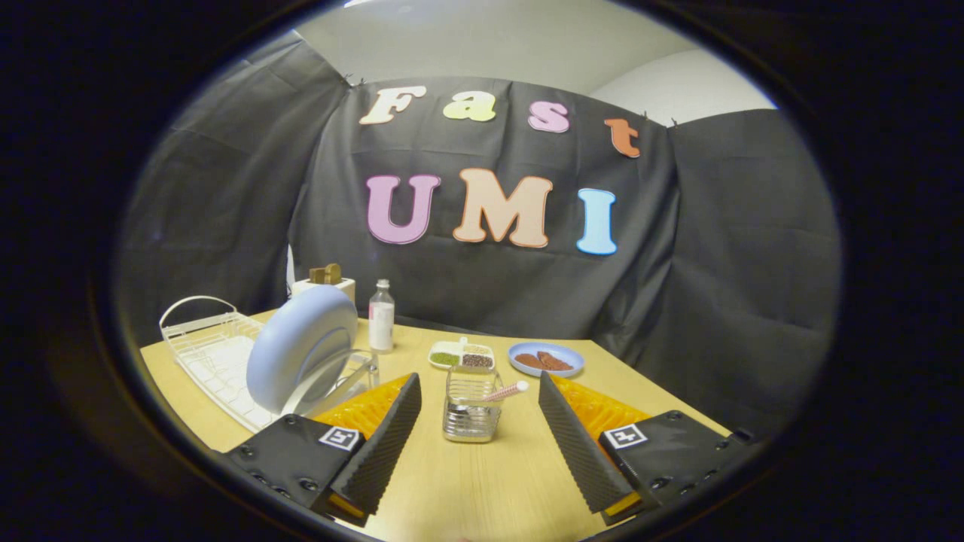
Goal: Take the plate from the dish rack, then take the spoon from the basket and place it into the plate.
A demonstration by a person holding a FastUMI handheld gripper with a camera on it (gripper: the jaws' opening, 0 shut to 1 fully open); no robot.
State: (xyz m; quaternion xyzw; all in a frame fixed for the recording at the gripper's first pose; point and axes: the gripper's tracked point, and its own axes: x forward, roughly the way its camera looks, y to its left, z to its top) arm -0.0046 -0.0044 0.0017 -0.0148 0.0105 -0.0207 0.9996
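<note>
A pale blue plate [301, 357] stands on edge in the white wire dish rack [207, 350], just beyond my left finger. A small metal mesh basket [471, 410] sits on the wooden table straight ahead, between and slightly beyond the fingertips. A spoon with a pink handle [506, 391] leans out of it toward the right. My gripper [479, 388] is open, its ribbed black fingers [384, 444] spread wide above the table with nothing between them.
Beyond the basket lie a white divided dish of grains [461, 355] and a blue plate with brown food [546, 360]. A small bottle [382, 316] and a white toaster-like box [324, 284] stand at the back left, by the rack. Black cloth walls the table.
</note>
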